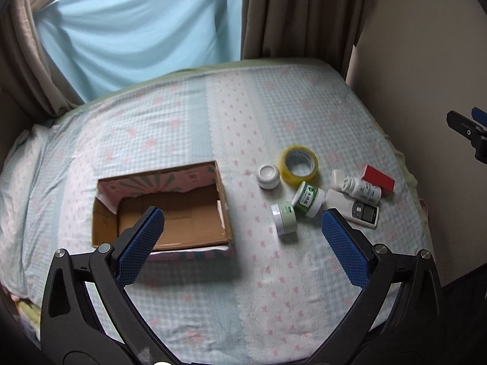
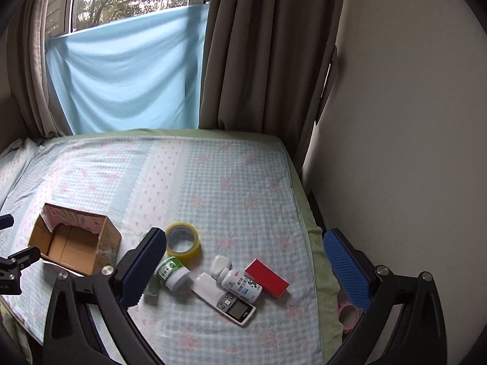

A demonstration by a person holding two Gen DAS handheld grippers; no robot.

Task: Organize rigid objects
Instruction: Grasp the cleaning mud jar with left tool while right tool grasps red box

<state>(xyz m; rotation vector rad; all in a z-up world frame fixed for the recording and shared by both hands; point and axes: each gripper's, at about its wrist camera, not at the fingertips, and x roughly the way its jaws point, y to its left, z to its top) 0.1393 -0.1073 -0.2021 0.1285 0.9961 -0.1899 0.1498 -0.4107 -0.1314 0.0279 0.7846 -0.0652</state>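
Note:
An open, empty cardboard box (image 1: 170, 213) sits on the bed (image 1: 243, 115); it also shows in the right wrist view (image 2: 73, 243). Right of it lies a cluster: a yellow tape roll (image 1: 299, 161), a white jar (image 1: 268, 176), a green-labelled bottle (image 1: 308, 199), a pale green jar (image 1: 284, 217), a white pill bottle (image 1: 362, 189), a red box (image 1: 379, 179) and a white remote (image 1: 354, 208). My left gripper (image 1: 242, 234) is open above the bed, between box and cluster. My right gripper (image 2: 243, 261) is open above the cluster: tape (image 2: 182, 238), remote (image 2: 226, 301), red box (image 2: 266, 278).
A small white case (image 2: 219, 264) lies behind the pill bottle (image 2: 242, 284). A pink tape roll (image 2: 348, 314) sits at the bed's right edge beside the wall. Curtains and a blue cloth hang behind the bed. The bed is open beyond the cluster.

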